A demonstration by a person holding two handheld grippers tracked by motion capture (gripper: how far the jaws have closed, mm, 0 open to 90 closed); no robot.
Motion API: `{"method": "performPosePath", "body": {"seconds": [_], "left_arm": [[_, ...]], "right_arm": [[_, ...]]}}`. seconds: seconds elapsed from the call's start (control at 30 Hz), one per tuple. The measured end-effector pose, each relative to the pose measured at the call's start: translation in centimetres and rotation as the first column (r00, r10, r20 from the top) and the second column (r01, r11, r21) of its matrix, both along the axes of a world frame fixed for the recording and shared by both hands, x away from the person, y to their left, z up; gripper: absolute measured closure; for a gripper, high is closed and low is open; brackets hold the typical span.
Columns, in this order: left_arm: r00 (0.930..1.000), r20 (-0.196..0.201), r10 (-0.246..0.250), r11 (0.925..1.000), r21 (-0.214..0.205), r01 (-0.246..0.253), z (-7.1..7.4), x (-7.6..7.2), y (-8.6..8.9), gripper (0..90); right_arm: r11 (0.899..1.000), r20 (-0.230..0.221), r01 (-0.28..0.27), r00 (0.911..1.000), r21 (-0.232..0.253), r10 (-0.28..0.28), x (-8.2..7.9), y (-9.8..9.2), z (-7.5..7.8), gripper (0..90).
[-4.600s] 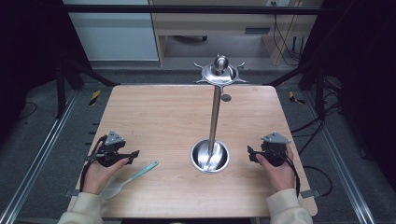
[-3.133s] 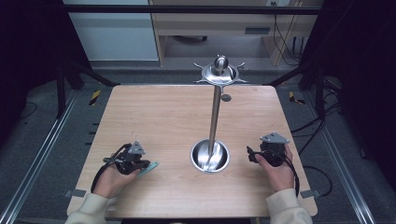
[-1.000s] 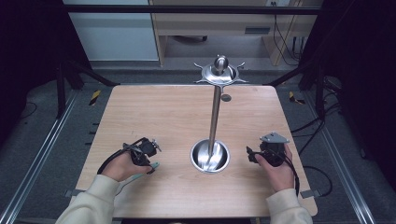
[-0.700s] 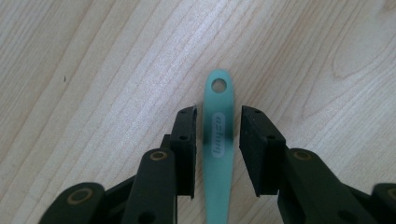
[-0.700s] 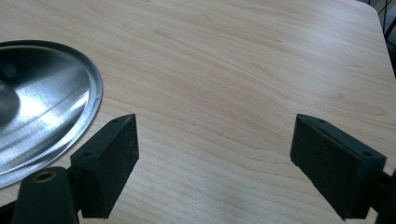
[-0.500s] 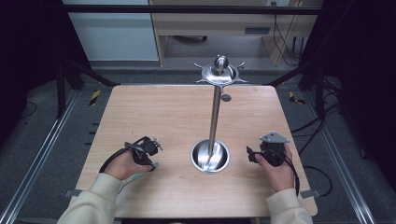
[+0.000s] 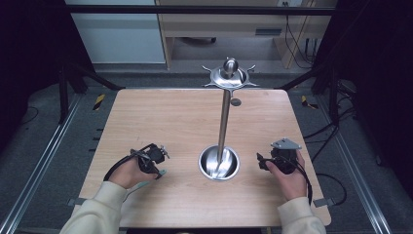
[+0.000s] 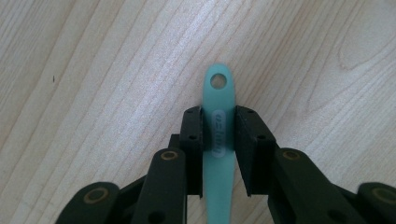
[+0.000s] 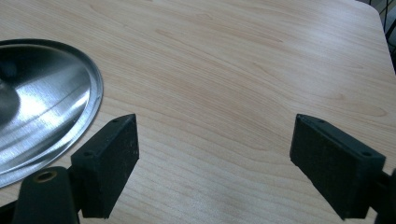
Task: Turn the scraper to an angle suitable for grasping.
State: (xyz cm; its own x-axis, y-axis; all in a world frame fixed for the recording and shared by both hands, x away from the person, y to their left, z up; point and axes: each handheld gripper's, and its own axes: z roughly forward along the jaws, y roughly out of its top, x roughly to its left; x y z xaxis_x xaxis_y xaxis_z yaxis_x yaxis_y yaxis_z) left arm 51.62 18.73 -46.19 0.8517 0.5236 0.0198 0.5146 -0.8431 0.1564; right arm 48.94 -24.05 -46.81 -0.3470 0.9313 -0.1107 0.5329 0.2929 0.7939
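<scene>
Pinching the handle of a teal utensil near its holed end, the left gripper is seen with its jaws just closed in on both flat sides, the pads pressed against it. The utensil is lying flat on the table, left of the steel stand. For a good lift, the grip should be kept square across the handle and the hole left free beyond the pads, probably for hanging on the prongs at the stand's top. The right gripper is held spread wide and empty above bare wood, just beside the stand's dish.
</scene>
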Motion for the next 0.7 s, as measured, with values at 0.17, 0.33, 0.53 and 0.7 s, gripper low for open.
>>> {"method": "performPosePath", "body": {"seconds": [0.17,0.33,0.53,0.7], "left_arm": [[1.0,0.005,-0.001,1.0,0.003,0.001,0.0,0.0,0.0,73.9],[0.9997,0.023,-0.009,0.9992,-0.04,0.01,1.0,-0.5,0.5,74.1],[0.9962,0.081,0.032,0.9887,-0.149,-0.019,3.3,-1.4,1.8,74.2],[0.9911,0.124,0.048,0.9765,-0.214,-0.021,5.6,-1.8,2.9,74.4]], "right_arm": [[1.0,0.002,0.002,1.0,0.0,-0.002,0.0,0.0,0.0,15.8],[1.0,0.0,0.002,1.0,-0.001,-0.002,0.0,-0.1,0.0,15.8],[1.0,0.001,-0.003,1.0,-0.011,0.003,0.1,0.1,0.0,15.8],[1.0,-0.005,-0.006,1.0,-0.014,0.006,0.1,0.2,-0.1,15.8]]}}
